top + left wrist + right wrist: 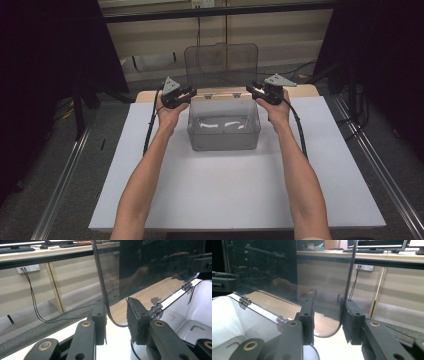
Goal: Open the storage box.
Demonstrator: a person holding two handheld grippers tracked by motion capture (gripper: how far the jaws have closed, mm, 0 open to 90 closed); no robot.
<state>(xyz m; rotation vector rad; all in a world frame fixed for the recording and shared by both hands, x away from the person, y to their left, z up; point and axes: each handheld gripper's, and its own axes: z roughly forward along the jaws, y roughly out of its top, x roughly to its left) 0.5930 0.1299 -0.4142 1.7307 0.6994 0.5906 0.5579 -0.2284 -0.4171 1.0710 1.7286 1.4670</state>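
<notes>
Two grippers flank a clear plastic box (223, 125) that stands at the far middle of a white board (240, 195) on the table. We see the box open: its smoky transparent lid (221, 65) stands upright on two small hinges (235, 95) along the rear rim.

In the high view, the left gripper (184, 94) sits at the box's rear left corner and the right gripper (256, 90) at its rear right corner, each held by a hand whose forearm enters from the bottom edge. Each gripper carries a grey three-cornered plate and trails a black cable toward the person.

In the left gripper view, we note the jaws of the left gripper (116, 317) spread apart, with the rounded lower corner of the lid (150, 267) passing through the gap between them. One jaw lies just beside the lid's edge; we cannot tell whether it touches. A metal hinge (156, 308) shows just past the other jaw, and the white interior of the box (185, 322) lies beyond.

In the right gripper view, the right gripper (328, 320) likewise stands open, its jaws on either side of the opposite lower corner of the lid (262, 272). A hinge (244, 300) and the box's pale wall (237, 325) appear off to one side. Neither gripper clamps anything.
</notes>
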